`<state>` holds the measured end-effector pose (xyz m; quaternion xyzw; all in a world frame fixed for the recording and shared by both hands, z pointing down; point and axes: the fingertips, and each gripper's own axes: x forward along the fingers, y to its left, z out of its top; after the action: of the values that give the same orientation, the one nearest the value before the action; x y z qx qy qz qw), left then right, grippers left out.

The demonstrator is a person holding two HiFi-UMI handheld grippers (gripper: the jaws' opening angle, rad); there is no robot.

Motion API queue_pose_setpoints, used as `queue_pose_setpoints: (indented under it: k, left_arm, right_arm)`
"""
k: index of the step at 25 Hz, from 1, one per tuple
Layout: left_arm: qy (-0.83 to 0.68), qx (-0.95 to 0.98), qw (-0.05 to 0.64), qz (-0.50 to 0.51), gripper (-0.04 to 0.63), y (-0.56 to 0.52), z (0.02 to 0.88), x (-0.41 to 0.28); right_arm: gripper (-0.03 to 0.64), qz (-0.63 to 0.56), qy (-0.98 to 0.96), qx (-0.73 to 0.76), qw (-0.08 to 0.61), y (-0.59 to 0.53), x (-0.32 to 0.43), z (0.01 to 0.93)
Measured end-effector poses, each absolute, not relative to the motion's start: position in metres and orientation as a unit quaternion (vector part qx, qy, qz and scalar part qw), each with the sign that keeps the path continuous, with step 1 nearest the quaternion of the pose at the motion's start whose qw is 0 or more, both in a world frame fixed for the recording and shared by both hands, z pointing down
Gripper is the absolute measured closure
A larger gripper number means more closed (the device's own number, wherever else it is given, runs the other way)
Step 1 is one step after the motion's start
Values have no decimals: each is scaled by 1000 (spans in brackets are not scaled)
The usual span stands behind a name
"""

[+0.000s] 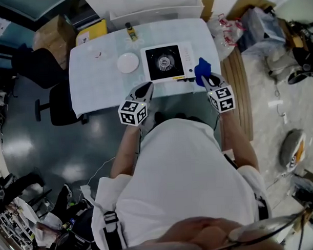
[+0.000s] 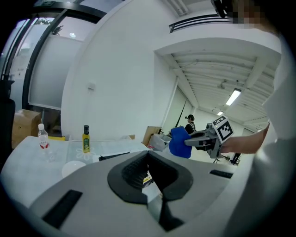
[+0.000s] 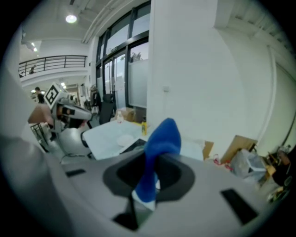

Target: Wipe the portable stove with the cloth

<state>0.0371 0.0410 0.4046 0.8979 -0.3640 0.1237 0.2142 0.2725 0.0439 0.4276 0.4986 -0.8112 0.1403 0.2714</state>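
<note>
The portable stove (image 1: 167, 61), white with a black burner well, sits on the pale table (image 1: 93, 83) near its right end. My right gripper (image 1: 206, 78) hangs just off the stove's front right corner, shut on a blue cloth (image 1: 201, 69). In the right gripper view the cloth (image 3: 160, 138) sticks up from between the closed jaws (image 3: 155, 159). My left gripper (image 1: 145, 90) hovers at the table's front edge, left of the stove's front, shut and holding nothing (image 2: 149, 155). From the left gripper view the cloth (image 2: 178, 141) shows in the air to the right.
A white round plate (image 1: 127, 62) lies left of the stove. A small yellow bottle (image 1: 131, 31) stands at the table's back and a water bottle (image 2: 42, 139) at its far left. A black office chair (image 1: 56, 105) stands left of the table; bags and boxes (image 1: 255, 21) crowd the right.
</note>
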Motion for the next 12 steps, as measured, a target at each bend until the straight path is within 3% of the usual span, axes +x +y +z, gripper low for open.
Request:
queue_pose_setpoints:
  k: [12]
  left_arm:
    - [-378, 897, 202, 103, 563, 44, 383, 42]
  right_arm:
    - [540, 129, -825, 508, 210, 46, 286, 391]
